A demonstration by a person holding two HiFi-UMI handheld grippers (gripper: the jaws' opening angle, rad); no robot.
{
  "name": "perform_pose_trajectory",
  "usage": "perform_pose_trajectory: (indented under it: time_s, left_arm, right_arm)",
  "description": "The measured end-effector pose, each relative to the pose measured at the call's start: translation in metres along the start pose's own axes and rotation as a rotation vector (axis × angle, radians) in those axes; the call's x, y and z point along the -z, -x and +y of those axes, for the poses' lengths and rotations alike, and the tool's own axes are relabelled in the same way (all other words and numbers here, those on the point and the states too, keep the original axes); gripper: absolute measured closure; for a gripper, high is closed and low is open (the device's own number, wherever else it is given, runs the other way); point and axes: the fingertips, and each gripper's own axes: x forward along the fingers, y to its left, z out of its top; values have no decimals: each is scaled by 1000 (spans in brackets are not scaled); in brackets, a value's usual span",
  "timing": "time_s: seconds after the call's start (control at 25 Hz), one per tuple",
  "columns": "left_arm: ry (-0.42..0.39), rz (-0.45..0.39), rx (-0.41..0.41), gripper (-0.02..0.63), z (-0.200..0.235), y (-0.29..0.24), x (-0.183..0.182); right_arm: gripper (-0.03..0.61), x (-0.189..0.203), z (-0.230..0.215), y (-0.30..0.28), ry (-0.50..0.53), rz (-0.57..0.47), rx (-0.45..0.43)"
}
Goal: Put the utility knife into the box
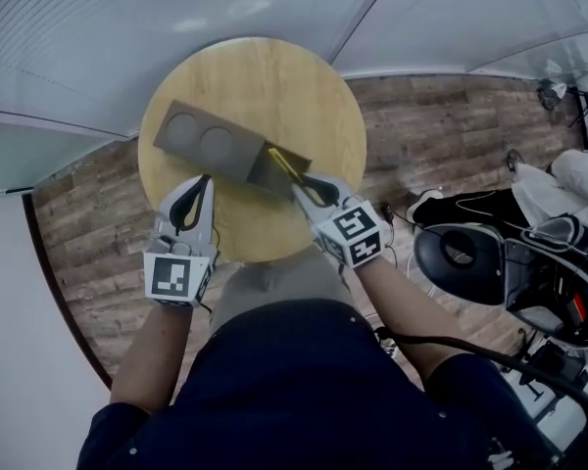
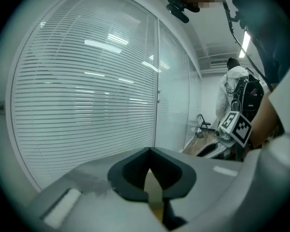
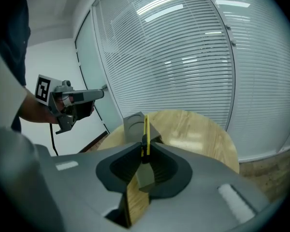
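A grey box [image 1: 201, 140] with two round recesses and an open compartment at its right end lies on the round wooden table [image 1: 274, 76]. My right gripper [image 1: 298, 188] is shut on the yellow utility knife [image 1: 284, 164], whose far end reaches over that right compartment. In the right gripper view the knife [image 3: 146, 127] shows edge-on between the jaws, pointing at the box [image 3: 131, 123]. My left gripper [image 1: 206, 180] hovers at the table's front left, beside the box, shut and holding nothing; its jaws meet at the tip [image 2: 149, 150].
Glass walls with white blinds [image 1: 127, 27] curve behind the table. A black office chair [image 1: 461, 253], cables and equipment [image 1: 559, 282] crowd the wood floor at the right. A person in white [image 2: 234, 81] stands far off in the left gripper view.
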Motion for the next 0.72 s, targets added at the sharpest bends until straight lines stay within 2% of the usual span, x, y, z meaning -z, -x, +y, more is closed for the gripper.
perform_pose_trajectory:
  time_s: [0.12,0.32,0.48,0.72]
  left_arm:
    - [-10,2,11,611,-2,-10,8]
    - [3,74,5,611,-4,-20,28]
    - [40,37,-2,611,-6,-25,31]
    - [36,88,4,611,-11,-33,62]
  right_arm:
    - [517,12,-7,-9,-19,24,-2]
    - [517,28,-15,-19,-38,46,-12]
    - [517,38,-17,-28,-30,68,-24]
    - [517,51,-26,-47,-90,81,-39]
